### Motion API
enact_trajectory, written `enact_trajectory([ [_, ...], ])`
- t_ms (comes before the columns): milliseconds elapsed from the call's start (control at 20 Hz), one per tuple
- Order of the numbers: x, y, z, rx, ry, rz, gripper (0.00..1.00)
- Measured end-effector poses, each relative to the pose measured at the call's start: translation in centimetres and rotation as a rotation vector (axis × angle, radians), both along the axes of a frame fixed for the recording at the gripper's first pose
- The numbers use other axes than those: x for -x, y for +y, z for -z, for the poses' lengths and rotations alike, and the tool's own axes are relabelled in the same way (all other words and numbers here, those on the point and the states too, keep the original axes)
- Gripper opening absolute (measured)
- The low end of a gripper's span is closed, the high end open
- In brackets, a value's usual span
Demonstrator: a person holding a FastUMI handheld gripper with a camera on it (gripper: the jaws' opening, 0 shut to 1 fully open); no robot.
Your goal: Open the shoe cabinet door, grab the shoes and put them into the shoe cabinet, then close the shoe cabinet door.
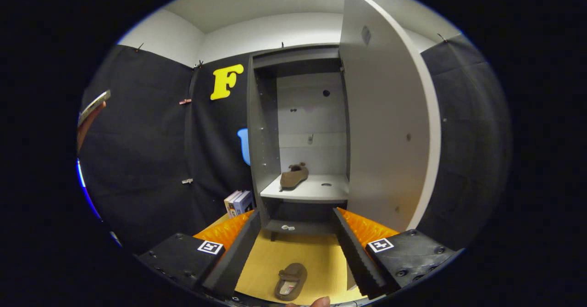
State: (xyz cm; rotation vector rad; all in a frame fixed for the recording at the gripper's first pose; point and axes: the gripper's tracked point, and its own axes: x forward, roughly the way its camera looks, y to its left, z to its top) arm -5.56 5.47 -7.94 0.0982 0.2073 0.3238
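Black cloth wall behind; wood floor (pixel 293 256) below. Left to right: books (pixel 238 203) beside cabinet (pixel 263 137), no obstacle. One shoe (pixel 294 175) already on shelf (pixel 316 190). Second shoe (pixel 290 281) on floor, between fingers, near bases. Gripper (pixel 297 220) wide, empty. Door (pixel 390 128) swung open at right. Risks: shoe sits low, grab may miss; carried shoe may knock shelved one or clip door edge.

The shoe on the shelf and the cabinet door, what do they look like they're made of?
Shoe on the shelf: brown, matte, soft-looking, probably suede or fabric. Cabinet door: flat pale grey panel with a smooth matte face, likely laminated board. The gripper is open, empty.
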Motion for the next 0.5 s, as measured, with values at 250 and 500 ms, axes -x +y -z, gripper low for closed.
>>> enact_trajectory([
  [250,-0.1,2.9,4.8,0.009,0.088,-0.031,0.98],
  [500,1.0,5.3,12.3,0.029,0.297,-0.049,0.99],
])
